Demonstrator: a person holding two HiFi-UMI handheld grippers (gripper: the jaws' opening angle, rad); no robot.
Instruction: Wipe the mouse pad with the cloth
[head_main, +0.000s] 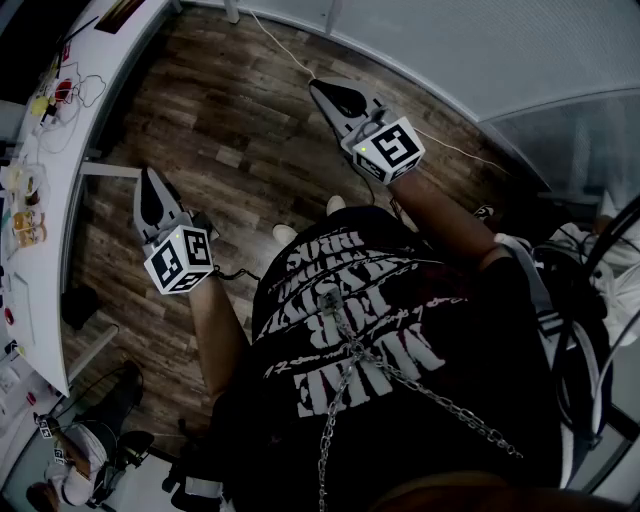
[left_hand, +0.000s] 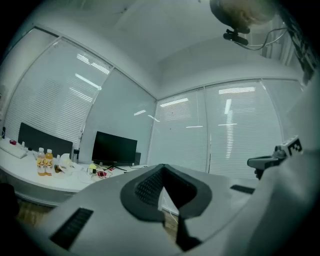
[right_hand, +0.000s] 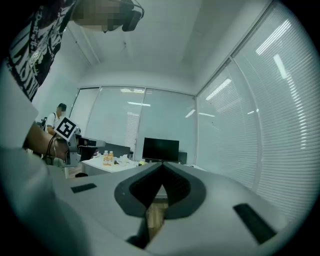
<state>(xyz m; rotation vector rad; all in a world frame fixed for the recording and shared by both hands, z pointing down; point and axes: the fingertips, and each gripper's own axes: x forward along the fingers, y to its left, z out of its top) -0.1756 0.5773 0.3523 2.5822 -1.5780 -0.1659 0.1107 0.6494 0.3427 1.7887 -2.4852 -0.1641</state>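
Where the mouse pad and the cloth lie, I cannot tell from these views; none of them lets me make out either one.

There are two hand-held grippers, and each carries one marker cube. The left gripper is at the left of the head view, near the white desk; its cube sits just above the person's forearm. The right gripper is farther away and to the right, with its cube behind the jaws. Both are held level over the wooden floor, well apart from each other.

In the left gripper view the left gripper has its jaws closed, tips meeting, with nothing between them. In the right gripper view the right gripper is the same: jaws together and empty. Neither gripper touches anything.

On the desk stand two bottles of orange drink side by side; right of them is one black monitor, and behind them a dark panel. One white cable runs over the far floor. A second person sits at the near left.
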